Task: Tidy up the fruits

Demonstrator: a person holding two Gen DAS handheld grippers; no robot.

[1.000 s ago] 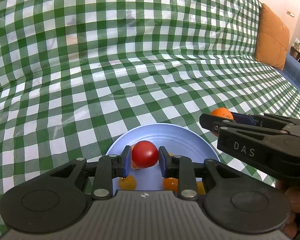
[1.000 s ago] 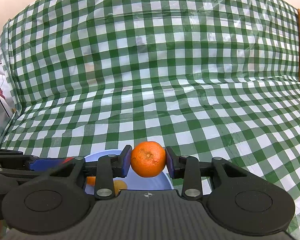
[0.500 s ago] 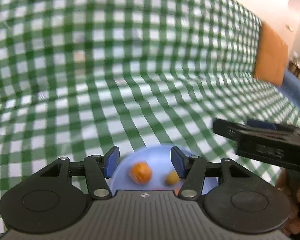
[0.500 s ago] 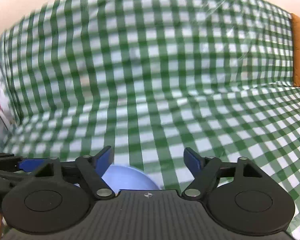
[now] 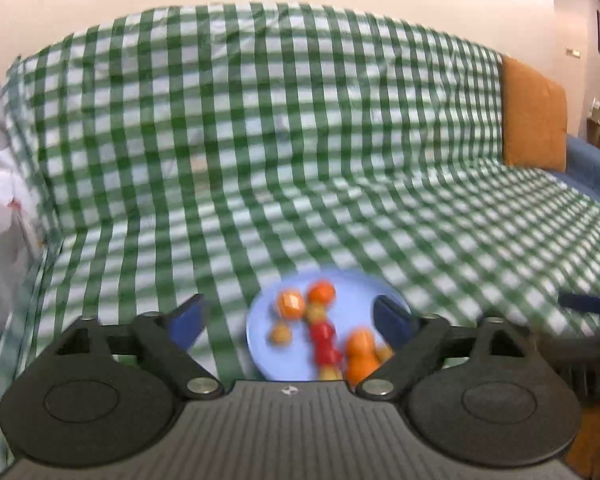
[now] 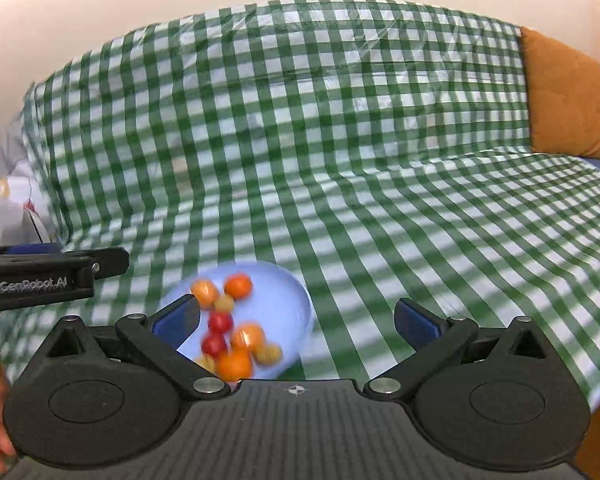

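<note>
Fruits (image 6: 236, 336) heaped on blue plate (image 6: 288, 304) — right gripper (image 6: 296, 322) jaws just opened, empty.

both tongs (image 5: 289, 316) (image 6: 296, 320) just opened, seemingly empty

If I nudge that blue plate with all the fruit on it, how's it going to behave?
The blue plate looks shallow, so the round oranges and red tomatoes would probably roll and might spill over its rim. It sits on a glossy checked cloth, so it may slide easily. The cloth seems draped over soft cushions, so the plate could tip.
</note>
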